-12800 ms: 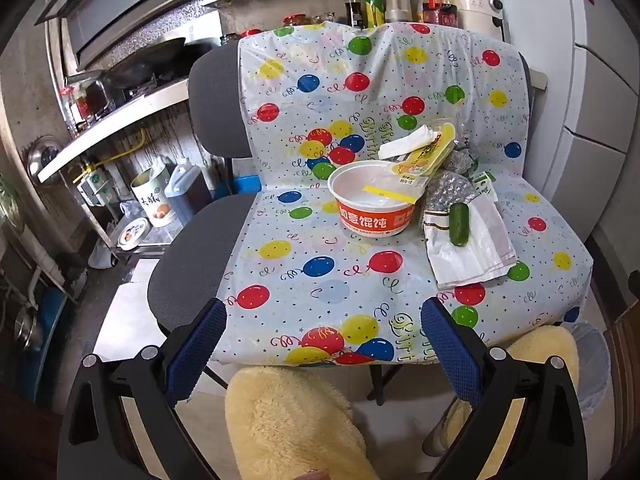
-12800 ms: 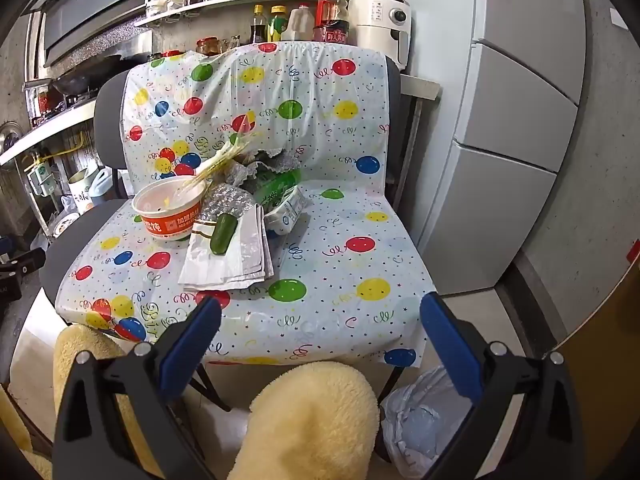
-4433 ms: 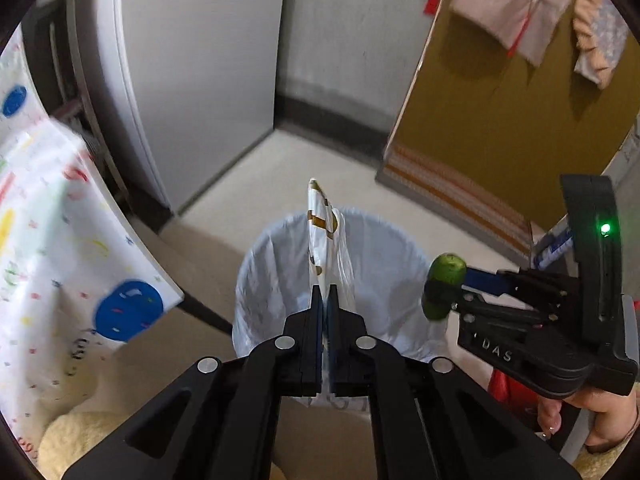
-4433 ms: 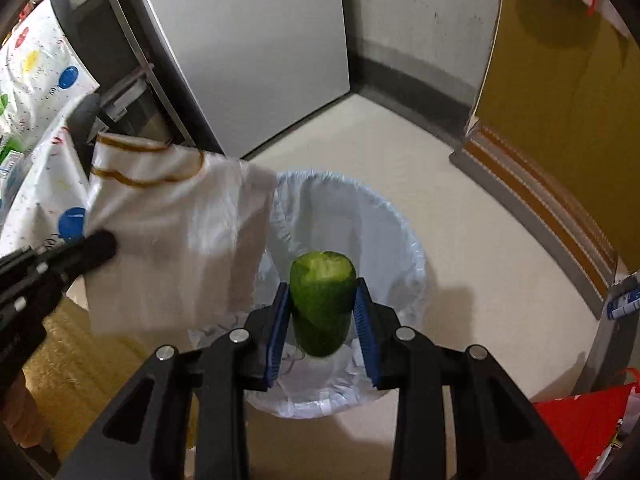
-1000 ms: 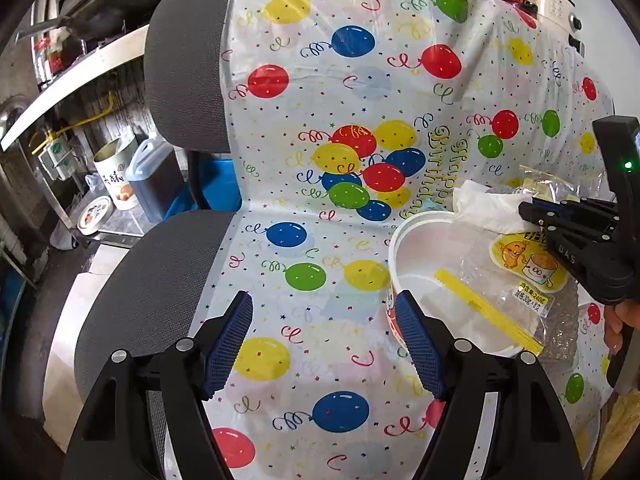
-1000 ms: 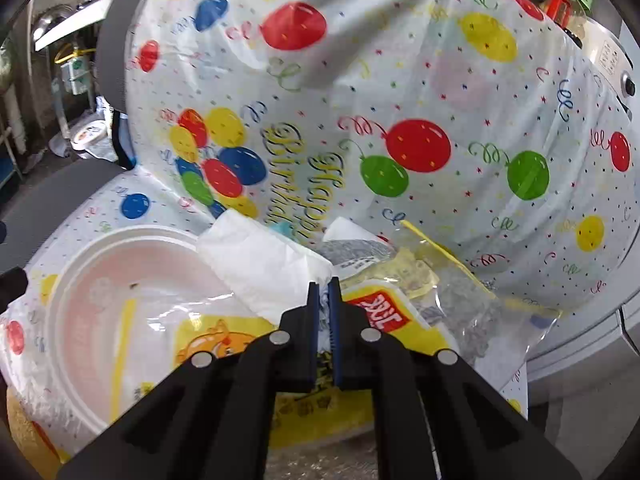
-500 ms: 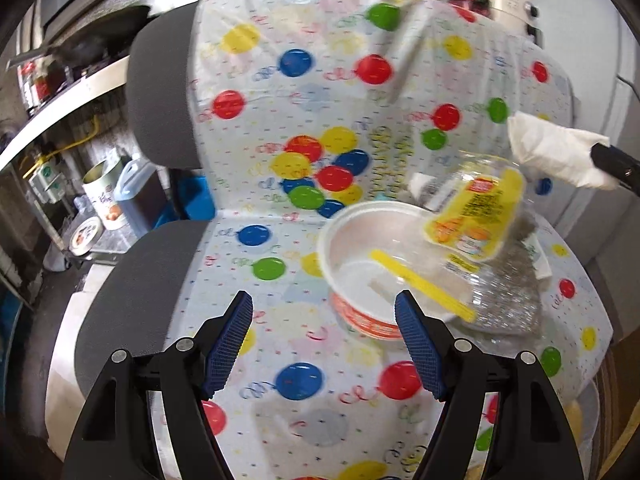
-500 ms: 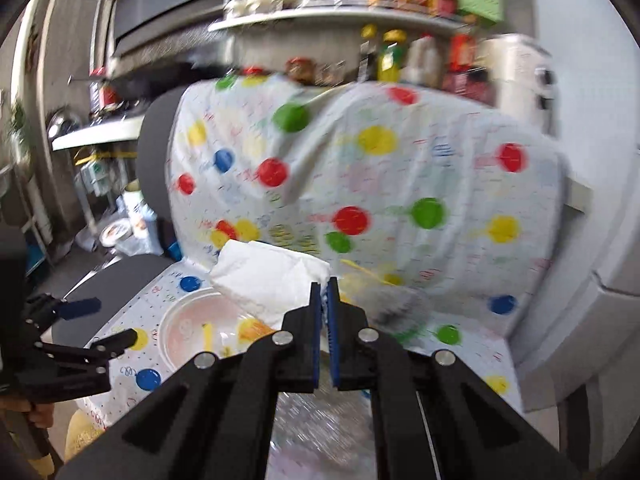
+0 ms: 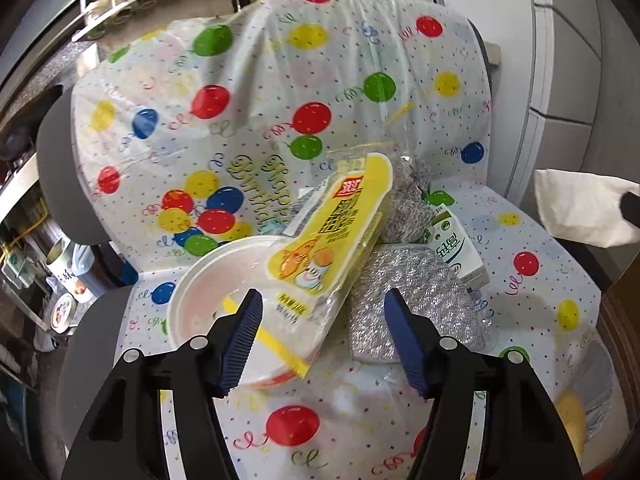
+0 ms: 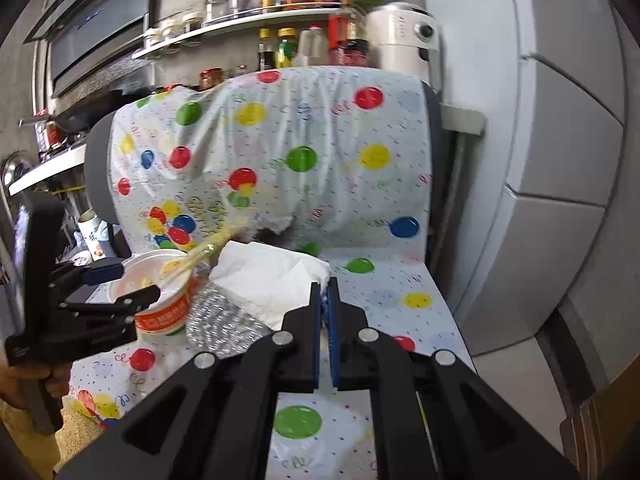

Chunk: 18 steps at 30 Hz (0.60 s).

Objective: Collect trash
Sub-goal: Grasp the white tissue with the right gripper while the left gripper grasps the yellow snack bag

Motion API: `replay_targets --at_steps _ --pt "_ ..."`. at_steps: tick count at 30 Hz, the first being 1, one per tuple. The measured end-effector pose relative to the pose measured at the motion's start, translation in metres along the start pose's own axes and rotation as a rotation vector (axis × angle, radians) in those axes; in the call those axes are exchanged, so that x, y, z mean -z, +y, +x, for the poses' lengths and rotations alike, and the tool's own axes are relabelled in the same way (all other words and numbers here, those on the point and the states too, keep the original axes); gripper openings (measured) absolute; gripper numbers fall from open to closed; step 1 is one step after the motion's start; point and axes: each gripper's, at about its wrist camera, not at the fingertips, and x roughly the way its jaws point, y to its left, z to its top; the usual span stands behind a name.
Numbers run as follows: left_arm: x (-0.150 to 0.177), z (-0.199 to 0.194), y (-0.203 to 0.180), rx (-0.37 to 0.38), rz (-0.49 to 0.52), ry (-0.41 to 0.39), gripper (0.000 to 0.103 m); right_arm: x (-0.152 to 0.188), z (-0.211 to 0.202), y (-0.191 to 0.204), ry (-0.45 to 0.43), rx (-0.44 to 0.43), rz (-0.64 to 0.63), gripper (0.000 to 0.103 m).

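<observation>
The right gripper (image 10: 325, 312) is pinched fully together on one corner of a crumpled white tissue (image 10: 272, 276), and the tissue hangs clear of the seat, off past its right edge in the left wrist view (image 9: 580, 208). The hold is thin: only a fold of soft paper sits between the pads, so a quick swing toward a bin could tear it or let it slide out and drop to the floor.

The left gripper (image 9: 324, 336) is spread wide with nothing in it, hovering over the front of the seat near the noodle bowl (image 9: 208, 280). A yellow wrapper (image 9: 332, 236) lies tilted against the bowl's rim, with a yellow strip beneath it. Closing on the wrapper alone may drag the light bowl and tip it off the front edge. The silver scouring pad (image 9: 408, 296) lies just beside the bowl, and a small milk carton (image 9: 456, 244) rests behind it, toward the back right corner of the seat.

Everything lies on two chairs draped with a balloon-print plastic cover (image 9: 256, 92); the sheet is slick and loose, so things may slide when it is tugged. Behind is a kitchen shelf of bottles (image 10: 280, 12), a white appliance (image 10: 404, 36), and a grey fridge (image 10: 560, 140) to the right.
</observation>
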Motion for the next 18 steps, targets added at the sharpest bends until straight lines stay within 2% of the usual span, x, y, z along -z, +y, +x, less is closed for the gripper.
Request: replay_targets --at_steps 10,12,13,15,18 --pt "-0.019 0.042 -0.017 -0.064 0.089 0.036 0.042 0.009 0.003 -0.022 0.009 -0.007 0.056 0.004" --pt "-0.022 0.041 -0.015 -0.066 0.086 0.027 0.028 0.009 0.003 -0.023 0.012 -0.003 0.058 0.004" --pt "-0.025 0.038 -0.011 -0.05 0.076 0.019 0.023 0.009 0.003 -0.023 0.013 -0.004 0.061 0.004" --pt "-0.031 0.027 -0.004 -0.023 0.047 -0.008 0.006 0.009 0.001 -0.021 0.012 -0.008 0.061 0.004" --pt "-0.041 -0.004 0.012 0.014 0.004 -0.096 0.002 0.007 -0.002 -0.017 0.008 -0.015 0.055 0.004"
